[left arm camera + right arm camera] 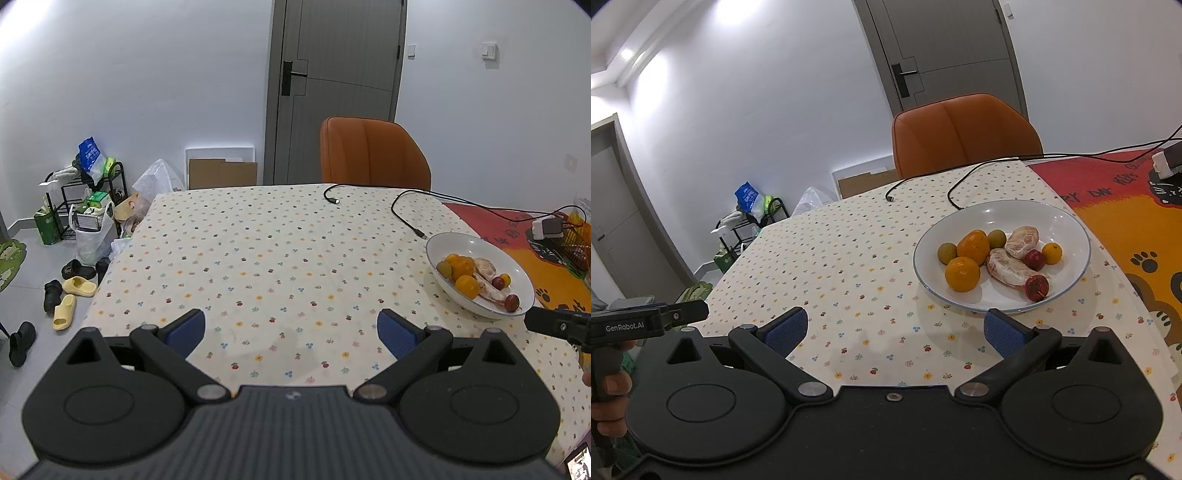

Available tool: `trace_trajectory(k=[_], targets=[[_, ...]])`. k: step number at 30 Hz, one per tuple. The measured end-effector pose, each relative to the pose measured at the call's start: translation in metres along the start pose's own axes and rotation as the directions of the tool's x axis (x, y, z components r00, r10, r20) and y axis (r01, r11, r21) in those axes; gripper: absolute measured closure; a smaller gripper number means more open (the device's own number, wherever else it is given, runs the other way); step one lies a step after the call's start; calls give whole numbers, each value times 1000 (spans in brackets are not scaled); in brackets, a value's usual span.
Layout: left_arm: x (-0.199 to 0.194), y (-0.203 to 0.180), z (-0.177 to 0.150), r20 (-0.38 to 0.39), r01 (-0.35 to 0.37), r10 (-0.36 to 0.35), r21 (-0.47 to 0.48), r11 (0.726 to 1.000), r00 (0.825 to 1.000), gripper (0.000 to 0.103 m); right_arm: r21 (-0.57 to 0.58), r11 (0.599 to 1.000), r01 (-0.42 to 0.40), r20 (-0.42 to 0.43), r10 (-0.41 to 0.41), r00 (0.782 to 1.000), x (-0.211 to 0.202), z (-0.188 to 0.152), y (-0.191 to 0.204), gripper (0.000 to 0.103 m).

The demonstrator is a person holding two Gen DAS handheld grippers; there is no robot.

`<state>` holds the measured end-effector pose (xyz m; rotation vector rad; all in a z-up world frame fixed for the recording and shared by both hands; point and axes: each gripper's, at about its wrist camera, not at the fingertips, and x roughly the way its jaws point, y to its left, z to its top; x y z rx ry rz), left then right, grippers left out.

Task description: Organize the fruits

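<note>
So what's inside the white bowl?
The white bowl holds two oranges, two green fruits, two peeled segments, two red fruits and a small yellow one. Anything beneath them is hidden.

We see white walls, a grey door (336, 85), an orange chair (373, 155) behind the table (258, 258), and a cluttered black rack (88, 199) on grey floor tiles.

We can read "GenRobot.AI" in pale letters on the black body of the left gripper (650, 322), seen at the left edge of the right wrist view. The red and orange mat (1115, 206) on the table carries dark lettering near its top; we make out something like "DAY" and part of another word, but the rest is too distorted to read. The blue bag (89, 155) on the rack bears white print too small to tell.
</note>
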<state>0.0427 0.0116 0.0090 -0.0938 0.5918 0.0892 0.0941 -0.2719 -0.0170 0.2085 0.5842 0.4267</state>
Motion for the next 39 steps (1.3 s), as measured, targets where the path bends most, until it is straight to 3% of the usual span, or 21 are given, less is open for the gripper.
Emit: trace_trajectory(k=[39], targets=[[3,-7,-5,-22,19,-18,29,999,1000,4,2,1000,9,-14,-8,1000,3,-5,-4,0]])
